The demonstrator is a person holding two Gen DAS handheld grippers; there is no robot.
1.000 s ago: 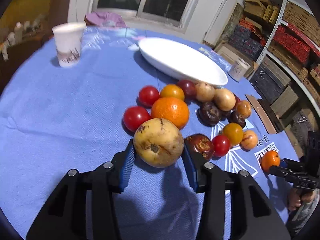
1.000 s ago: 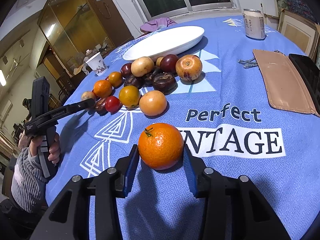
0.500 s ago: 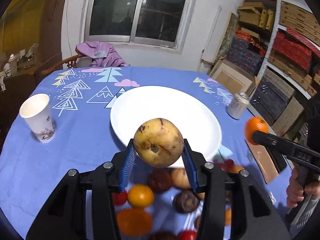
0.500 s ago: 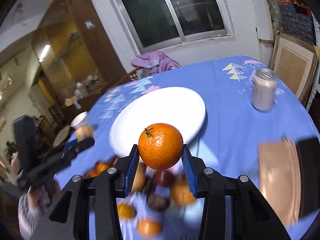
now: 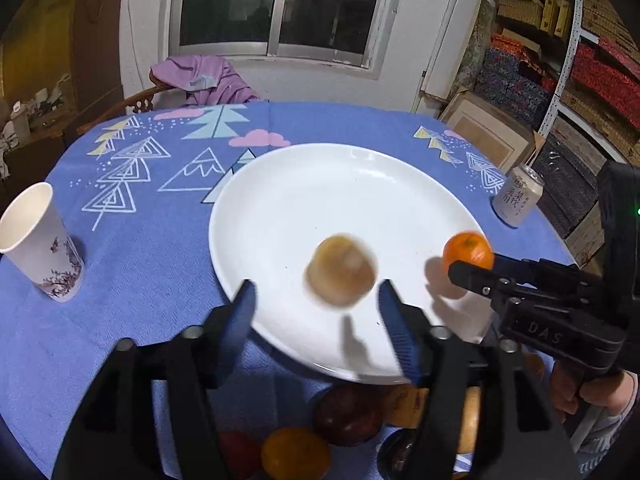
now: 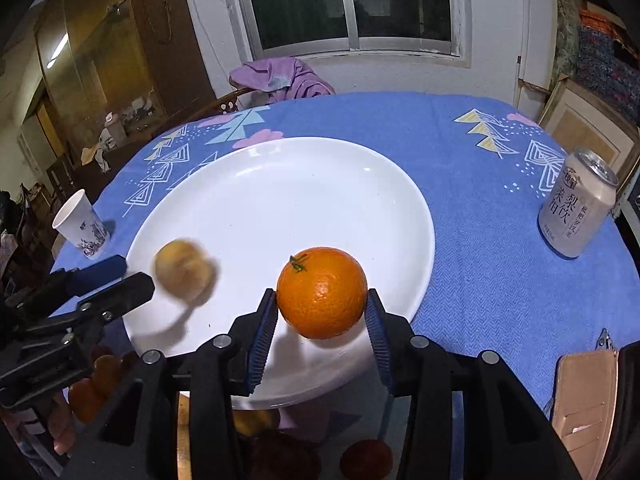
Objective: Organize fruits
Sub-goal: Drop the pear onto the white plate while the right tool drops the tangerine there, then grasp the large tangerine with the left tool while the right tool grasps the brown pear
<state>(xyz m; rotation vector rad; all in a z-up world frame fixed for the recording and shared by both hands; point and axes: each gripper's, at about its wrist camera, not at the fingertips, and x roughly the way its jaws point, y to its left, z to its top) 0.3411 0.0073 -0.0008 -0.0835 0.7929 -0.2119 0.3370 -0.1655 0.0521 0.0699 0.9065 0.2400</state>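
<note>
A large white plate (image 5: 320, 200) (image 6: 288, 200) lies on the blue tablecloth. My left gripper (image 5: 316, 316) is open over the plate's near edge. A blurred yellow-brown fruit (image 5: 341, 270) (image 6: 185, 270) is free between its fingers, over the plate. My right gripper (image 6: 322, 320) is shut on an orange (image 6: 322, 292) (image 5: 467, 250) and holds it above the plate's near right part. The other fruits (image 5: 348, 416) (image 6: 364, 458) lie below both grippers, mostly hidden.
A paper cup (image 5: 40, 246) (image 6: 82, 226) stands left of the plate. A drink can (image 5: 518, 200) (image 6: 576, 208) stands to the right. A brown pouch (image 6: 584, 396) lies at the near right. A chair with purple cloth (image 5: 200, 80) is behind the table.
Both grippers lifted from the fruit pile to above the plate. My left gripper opened and let go of the yellow-brown fruit. My right gripper still holds the orange.
</note>
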